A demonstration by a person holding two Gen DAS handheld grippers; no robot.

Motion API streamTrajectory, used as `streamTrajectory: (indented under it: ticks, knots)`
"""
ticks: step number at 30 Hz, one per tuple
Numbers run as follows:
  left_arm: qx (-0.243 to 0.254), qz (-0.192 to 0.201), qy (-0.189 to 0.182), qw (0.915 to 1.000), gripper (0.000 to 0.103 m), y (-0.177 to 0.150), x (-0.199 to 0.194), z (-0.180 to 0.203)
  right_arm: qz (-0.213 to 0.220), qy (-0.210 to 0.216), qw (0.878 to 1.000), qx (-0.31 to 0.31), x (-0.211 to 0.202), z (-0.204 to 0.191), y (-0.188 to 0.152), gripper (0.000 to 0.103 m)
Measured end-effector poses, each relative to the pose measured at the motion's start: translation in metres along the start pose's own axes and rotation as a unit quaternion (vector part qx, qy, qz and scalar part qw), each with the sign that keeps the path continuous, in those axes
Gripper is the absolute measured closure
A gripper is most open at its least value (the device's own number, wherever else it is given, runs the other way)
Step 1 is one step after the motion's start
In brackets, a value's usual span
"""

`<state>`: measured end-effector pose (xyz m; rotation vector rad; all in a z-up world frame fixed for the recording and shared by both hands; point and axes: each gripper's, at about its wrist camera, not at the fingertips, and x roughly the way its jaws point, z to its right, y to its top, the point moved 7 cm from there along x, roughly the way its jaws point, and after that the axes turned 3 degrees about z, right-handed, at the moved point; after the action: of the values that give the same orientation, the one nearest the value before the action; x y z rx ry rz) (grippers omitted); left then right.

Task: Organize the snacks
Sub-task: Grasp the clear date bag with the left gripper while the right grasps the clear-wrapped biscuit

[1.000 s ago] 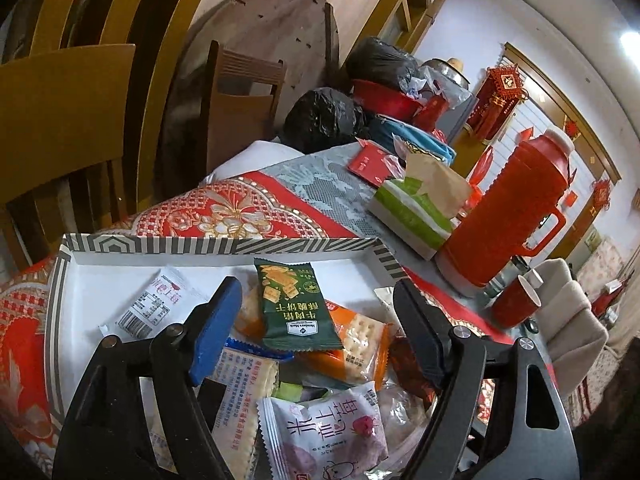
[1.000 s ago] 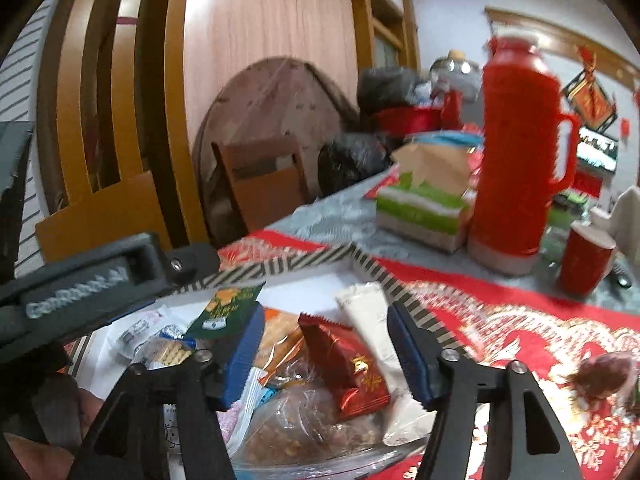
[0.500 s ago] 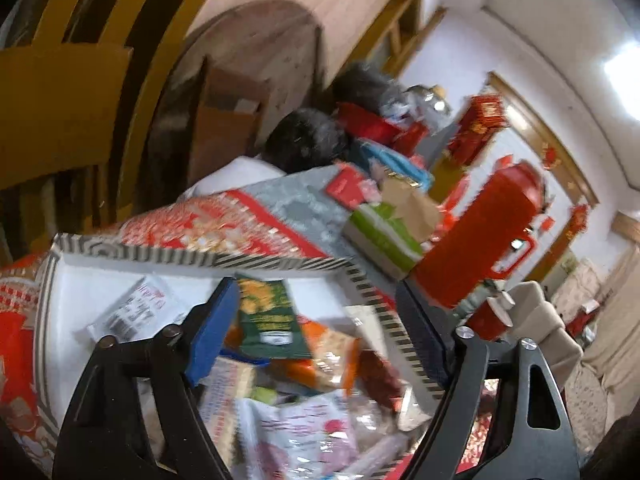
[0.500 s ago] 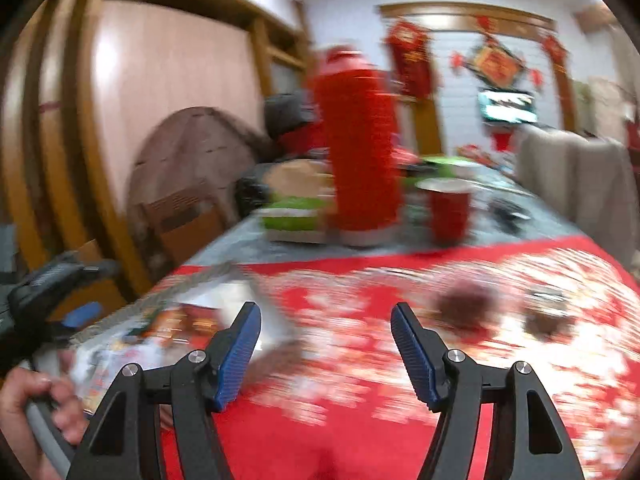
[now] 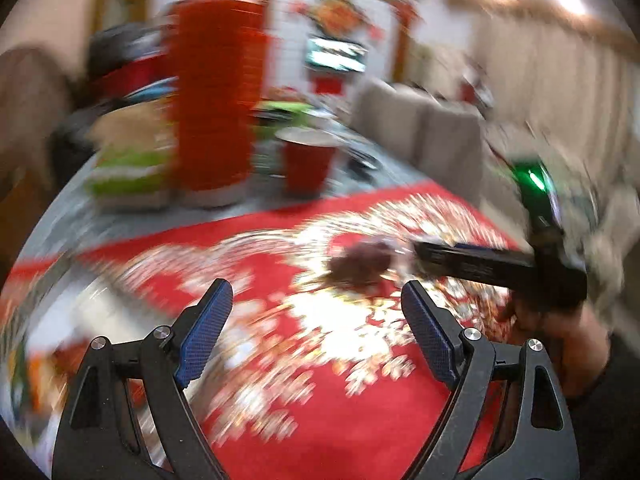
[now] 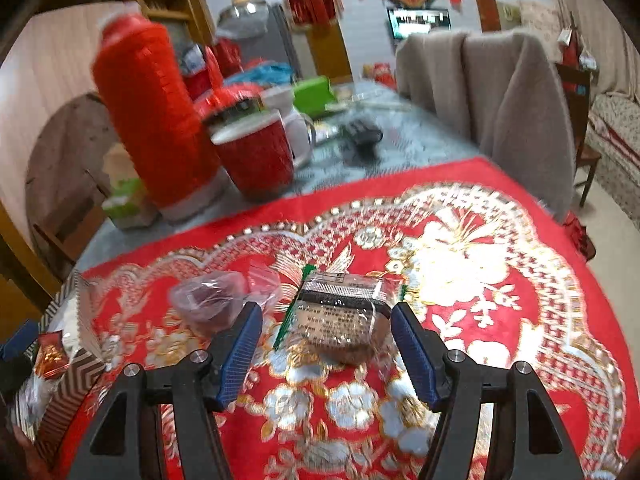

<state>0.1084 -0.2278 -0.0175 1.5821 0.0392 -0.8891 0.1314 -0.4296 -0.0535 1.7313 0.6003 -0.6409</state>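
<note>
My right gripper (image 6: 326,338) is open, its fingers to either side of a clear-wrapped brown snack (image 6: 340,326) lying on the red and gold tablecloth (image 6: 500,280). A second clear-wrapped dark snack (image 6: 212,300) lies just left of it. The striped snack tray (image 6: 76,364) shows at the left edge with a red packet (image 6: 50,354) in it. My left gripper (image 5: 316,328) is open and empty over the tablecloth; its view is blurred. There the right gripper (image 5: 480,266) reaches in beside a dark snack (image 5: 360,266).
A red thermos (image 6: 152,132), a red mug (image 6: 256,156) and a green tissue pack (image 6: 126,204) stand at the back left. A chair draped in grey cloth (image 6: 500,92) stands behind the table. A dark remote (image 6: 362,136) lies on the grey runner.
Both grippers have swung right, away from the snack tray, to the open tablecloth. The right gripper now straddles the wrapped brown snack. Both stay open.
</note>
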Motion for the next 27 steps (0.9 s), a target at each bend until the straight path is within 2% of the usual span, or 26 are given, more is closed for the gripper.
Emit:
streamTrajectory:
  ticks: [3,7,9,14,15,17,18,19,23,27]
  knots:
    - [0.069,-0.026,-0.006,0.9973,0.017,0.009,0.043,0.025,-0.014,-0.006,1.000,0.007,0.014,-0.001,0.004,0.037]
    - [0.106,-0.058,0.016,0.9926,0.017,0.014,0.087,0.030,-0.021,-0.033,0.999,-0.011,0.019,-0.004,0.005,0.037]
    - [0.102,-0.078,0.022,0.9915,0.017,0.015,0.106,0.026,-0.020,-0.036,0.999,-0.009,0.019,-0.003,0.005,0.041]
    - [0.066,-0.126,0.004,0.9899,0.017,0.002,0.137,0.022,-0.016,-0.016,1.000,0.001,0.018,-0.002,0.006,0.045]
    - [0.066,-0.134,-0.001,0.9887,0.023,0.000,0.139,0.024,-0.017,-0.012,1.000,0.000,0.020,-0.004,0.005,0.045]
    - [0.052,-0.125,-0.015,0.9906,0.045,0.001,0.134,0.027,-0.015,-0.009,1.000,0.003,0.019,-0.004,0.006,0.048]
    - [0.047,-0.123,-0.016,0.9911,0.062,0.001,0.131,0.029,-0.012,-0.001,1.000,0.012,0.018,-0.001,0.006,0.048]
    - [0.045,-0.124,-0.009,0.9912,0.068,0.000,0.129,0.029,-0.010,0.005,1.000,0.018,0.017,0.000,0.006,0.049]
    - [0.026,-0.121,-0.021,0.9921,0.072,-0.005,0.111,0.031,-0.001,0.015,0.999,0.038,0.014,0.006,0.008,0.049]
    - [0.004,-0.107,-0.038,0.9935,0.074,-0.010,0.075,0.032,0.013,0.012,0.999,0.029,0.002,0.000,0.004,0.049]
